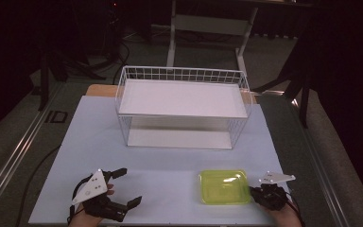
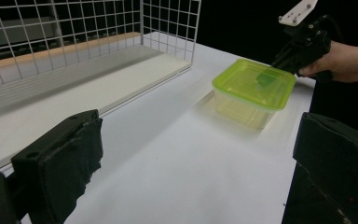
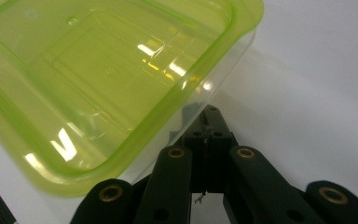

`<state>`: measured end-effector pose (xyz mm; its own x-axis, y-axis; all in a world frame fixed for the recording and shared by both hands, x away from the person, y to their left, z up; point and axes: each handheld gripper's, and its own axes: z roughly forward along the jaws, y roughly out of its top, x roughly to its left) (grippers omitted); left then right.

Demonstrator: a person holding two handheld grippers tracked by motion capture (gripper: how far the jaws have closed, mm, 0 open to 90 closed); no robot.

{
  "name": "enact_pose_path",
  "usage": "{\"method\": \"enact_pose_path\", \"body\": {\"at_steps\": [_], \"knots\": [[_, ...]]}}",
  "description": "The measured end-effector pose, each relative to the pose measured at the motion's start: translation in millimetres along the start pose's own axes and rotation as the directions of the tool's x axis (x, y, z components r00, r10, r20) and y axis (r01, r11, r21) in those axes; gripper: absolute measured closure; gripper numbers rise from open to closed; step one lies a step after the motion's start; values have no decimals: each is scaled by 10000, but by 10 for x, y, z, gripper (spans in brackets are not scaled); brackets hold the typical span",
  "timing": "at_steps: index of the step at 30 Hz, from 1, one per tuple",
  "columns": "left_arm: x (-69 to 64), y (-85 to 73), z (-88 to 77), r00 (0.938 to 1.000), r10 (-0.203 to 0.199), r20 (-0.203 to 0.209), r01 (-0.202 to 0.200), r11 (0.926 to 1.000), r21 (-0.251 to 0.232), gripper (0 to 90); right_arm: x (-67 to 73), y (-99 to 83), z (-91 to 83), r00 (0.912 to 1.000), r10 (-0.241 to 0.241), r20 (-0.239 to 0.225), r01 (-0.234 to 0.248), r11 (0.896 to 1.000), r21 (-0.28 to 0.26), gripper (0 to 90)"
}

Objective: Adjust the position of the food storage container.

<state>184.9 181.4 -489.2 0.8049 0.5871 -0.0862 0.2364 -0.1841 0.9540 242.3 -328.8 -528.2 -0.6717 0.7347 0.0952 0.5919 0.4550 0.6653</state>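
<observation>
1. High view: the green-lidded box [image 1: 224,187] sits at the near right of the counter [image 1: 170,161], in front of the wire basket [image 1: 183,105].
2. My right gripper [image 1: 254,193] touches the box's right edge, its jaws pressed together below the lid's rim, pinching nothing.
3. My left gripper [image 1: 130,187] rests well apart at the near left, jaws spread and empty.
4. Risk, as I judge it: closed jaws can only push, so the light box may slide or tip.
5. Catching the rim could pop the lid loose.
</observation>
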Motion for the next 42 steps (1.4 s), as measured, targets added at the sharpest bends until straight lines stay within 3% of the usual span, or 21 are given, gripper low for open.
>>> {"method": "enact_pose_path", "body": {"at_steps": [7,11,19,26,33,42], "knots": [[-3,-1,0,10000,4,-5,-4,10000,3,22,66,90,82,9993,-282,-244,285,9996,86,900],[-5,-5,6,10000,17,14,-17,10000,28,23,138,191,203,9970,-611,-474,630,9972,410,900],[-4,-5,1,10000,5,12,-5,10000,25,23,248,305,317,9939,-797,-766,849,9941,675,900],[-2,-11,0,10000,-11,28,11,10000,41,22,286,336,297,9933,-887,-735,937,9934,669,900],[-11,-12,14,10000,-10,46,9,10000,67,22,280,246,154,9939,-523,-976,577,9969,526,900],[-16,-15,17,10000,14,53,-15,9999,116,23,423,373,287,9863,-913,-1371,1000,9933,579,900]]}}
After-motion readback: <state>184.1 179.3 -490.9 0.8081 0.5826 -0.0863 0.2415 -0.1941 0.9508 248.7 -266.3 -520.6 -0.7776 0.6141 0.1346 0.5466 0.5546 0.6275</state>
